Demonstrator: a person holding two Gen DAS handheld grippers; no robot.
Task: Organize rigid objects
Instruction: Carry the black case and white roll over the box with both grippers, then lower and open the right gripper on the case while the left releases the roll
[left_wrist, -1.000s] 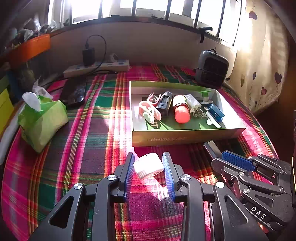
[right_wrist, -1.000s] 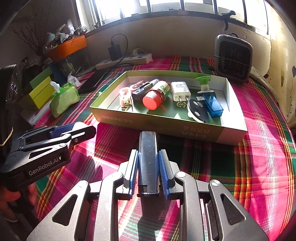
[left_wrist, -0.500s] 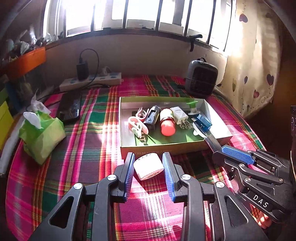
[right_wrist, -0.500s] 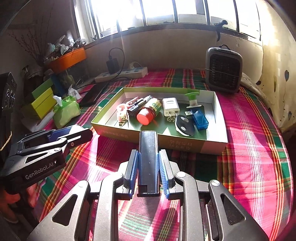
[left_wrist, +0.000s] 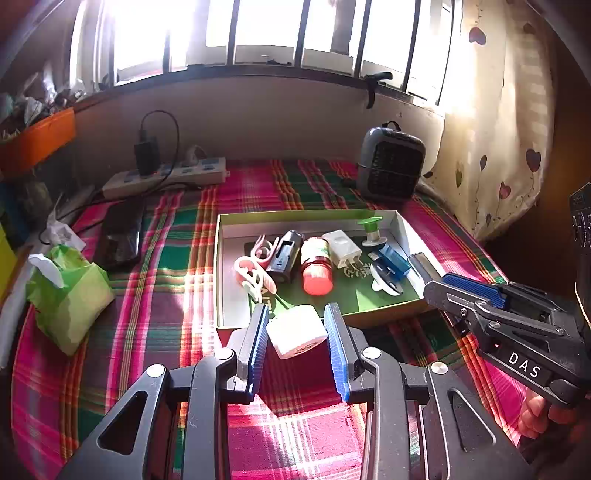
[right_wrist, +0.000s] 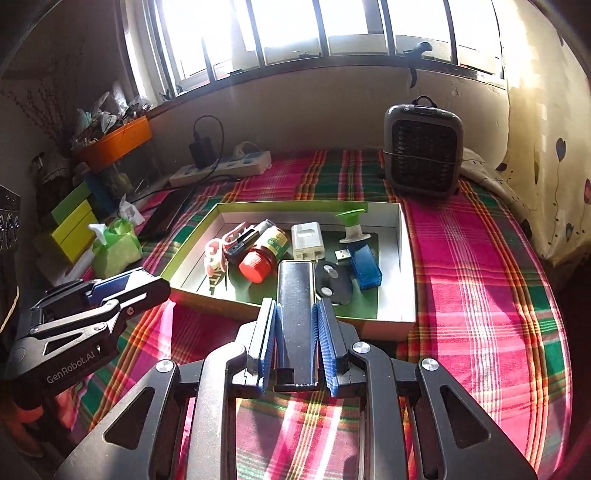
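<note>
Both tools loaded, box straight ahead

Left tool clamps a white cap; right tool pinches a dark bar lengthwise, over the box's near edge.

Strong daylight pours through the barred window, which is blown out to near white in both views. Sun patches fall across the plaid cloth and wash out its colours in places, while the box casts a dark shadow along its near side. The corners sink into black vignette. Fisheye bending curves the window ledge and walls. Focus is fairly sharp, with no motion blur.
</note>
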